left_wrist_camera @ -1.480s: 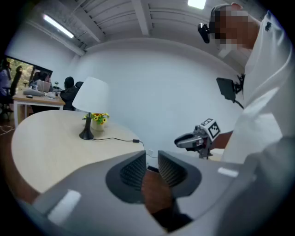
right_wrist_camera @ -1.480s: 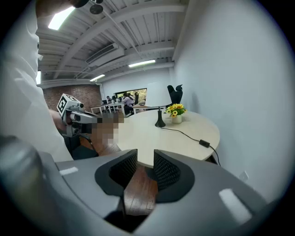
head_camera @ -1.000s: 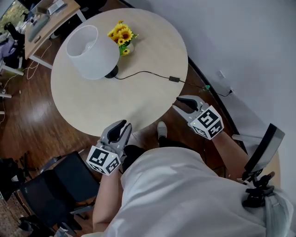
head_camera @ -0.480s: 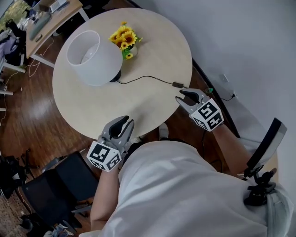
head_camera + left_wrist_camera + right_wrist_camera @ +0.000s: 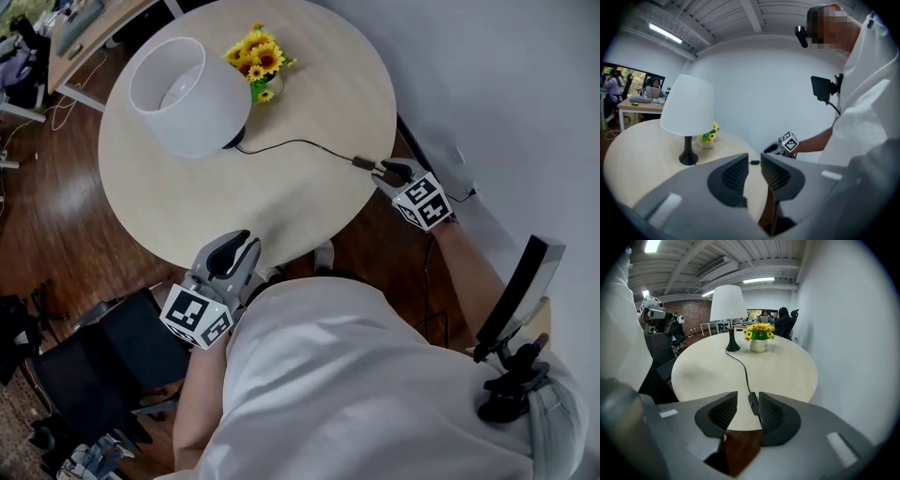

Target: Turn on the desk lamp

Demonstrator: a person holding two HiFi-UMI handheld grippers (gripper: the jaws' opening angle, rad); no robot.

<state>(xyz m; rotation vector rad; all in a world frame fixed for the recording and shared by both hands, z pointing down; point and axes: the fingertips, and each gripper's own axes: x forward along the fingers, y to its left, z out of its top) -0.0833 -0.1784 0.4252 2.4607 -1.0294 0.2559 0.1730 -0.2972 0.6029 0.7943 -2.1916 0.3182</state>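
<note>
The desk lamp (image 5: 187, 94), white shade on a black stem, stands at the far left of the round table (image 5: 281, 206). Its black cord (image 5: 291, 145) runs to an inline switch (image 5: 362, 162) near the table's right edge. My right gripper (image 5: 389, 169) is at that switch. In the right gripper view the switch (image 5: 753, 404) lies between the opening jaws, close to the right one, with a gap on its left side. My left gripper (image 5: 239, 246) hovers at the table's near edge, jaws narrowly apart, nothing between them (image 5: 754, 164).
A vase of yellow flowers (image 5: 258, 61) stands beside the lamp. A black chair (image 5: 84, 375) is at the lower left, a wooden desk (image 5: 84, 28) at the top left. The white wall runs close along the right, with a screen on a stand (image 5: 516, 300).
My right gripper has moved forward from below the table's edge up to the cord's switch. The left gripper has stayed near the front edge.
</note>
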